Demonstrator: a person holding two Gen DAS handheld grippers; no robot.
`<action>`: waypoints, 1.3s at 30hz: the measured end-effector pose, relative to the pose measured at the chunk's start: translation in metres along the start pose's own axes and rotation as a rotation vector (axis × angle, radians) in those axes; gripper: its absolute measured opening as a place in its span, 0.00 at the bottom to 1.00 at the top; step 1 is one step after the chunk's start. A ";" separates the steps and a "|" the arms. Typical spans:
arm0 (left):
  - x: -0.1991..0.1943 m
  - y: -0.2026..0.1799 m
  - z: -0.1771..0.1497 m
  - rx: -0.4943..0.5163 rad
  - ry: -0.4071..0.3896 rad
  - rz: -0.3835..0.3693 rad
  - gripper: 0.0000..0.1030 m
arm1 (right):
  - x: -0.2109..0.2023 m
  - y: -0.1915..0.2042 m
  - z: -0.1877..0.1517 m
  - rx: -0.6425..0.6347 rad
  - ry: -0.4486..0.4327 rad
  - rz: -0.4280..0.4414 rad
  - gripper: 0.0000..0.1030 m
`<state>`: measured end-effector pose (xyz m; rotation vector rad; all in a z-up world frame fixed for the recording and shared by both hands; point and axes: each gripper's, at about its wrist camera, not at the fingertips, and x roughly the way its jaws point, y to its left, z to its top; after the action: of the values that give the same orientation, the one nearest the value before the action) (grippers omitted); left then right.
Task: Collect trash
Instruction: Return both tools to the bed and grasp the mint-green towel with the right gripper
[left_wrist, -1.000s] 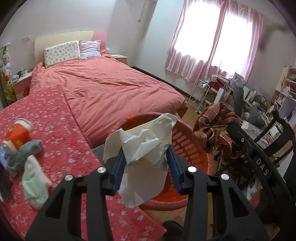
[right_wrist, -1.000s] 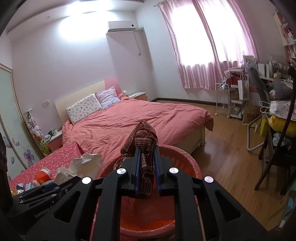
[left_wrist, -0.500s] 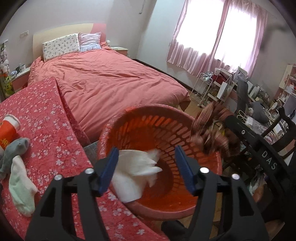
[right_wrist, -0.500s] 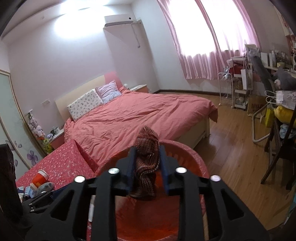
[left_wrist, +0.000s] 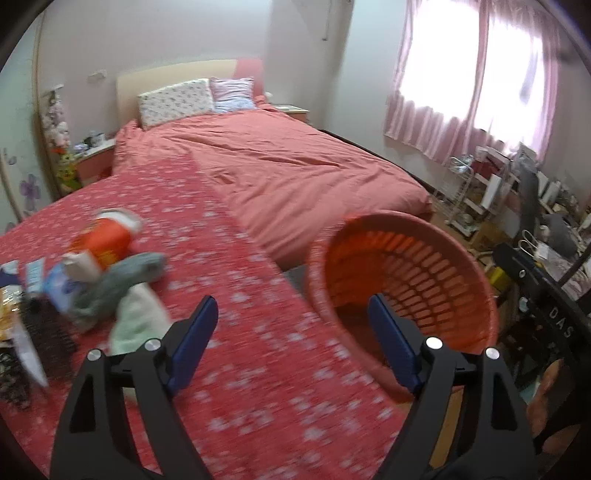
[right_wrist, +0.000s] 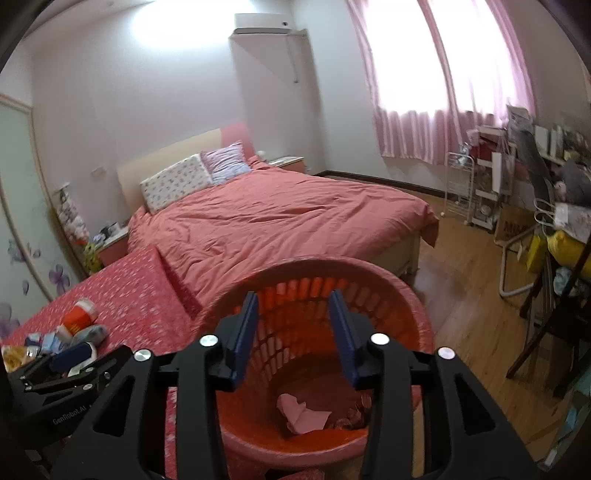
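Note:
An orange slotted basket (right_wrist: 369, 267) stands beside the table, and a crumpled paper (right_wrist: 303, 410) and a checked cloth (right_wrist: 360, 404) lie at its bottom. My right gripper (right_wrist: 293, 295) hangs over the basket's mouth, jaws opening, with nothing between them. My left gripper (left_wrist: 291, 301) hovers over the red floral tablecloth (left_wrist: 258, 369), left of the basket (left_wrist: 417, 266), jaws opening wide and empty. On the cloth to its left lie a red paper cup (left_wrist: 107, 236), a grey sock (left_wrist: 125, 273), a pale green sock (left_wrist: 136, 321) and small packets (left_wrist: 59, 284).
A bed (left_wrist: 295, 166) with a pink cover fills the room behind the table. A dark chair (left_wrist: 546, 295) and a cluttered desk stand right of the basket. A wire rack (right_wrist: 460, 184) stands by the window, with wooden floor (right_wrist: 461, 295) in front of it.
Both grippers opened and let go: the paper and the checked cloth dropped into the basket. The left gripper swung left from over the basket toward the table.

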<state>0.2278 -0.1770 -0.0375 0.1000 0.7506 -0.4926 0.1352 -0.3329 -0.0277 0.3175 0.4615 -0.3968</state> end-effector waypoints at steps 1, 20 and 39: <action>-0.005 0.006 -0.002 -0.005 -0.004 0.011 0.80 | -0.001 0.003 0.000 -0.008 0.002 0.009 0.42; -0.114 0.171 -0.044 -0.240 -0.106 0.269 0.80 | 0.016 0.151 -0.038 -0.225 0.199 0.278 0.53; -0.119 0.216 -0.075 -0.306 -0.082 0.303 0.80 | 0.065 0.218 -0.072 -0.343 0.369 0.270 0.45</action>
<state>0.2069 0.0801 -0.0303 -0.0910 0.7076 -0.0900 0.2572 -0.1339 -0.0761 0.1148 0.8250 0.0108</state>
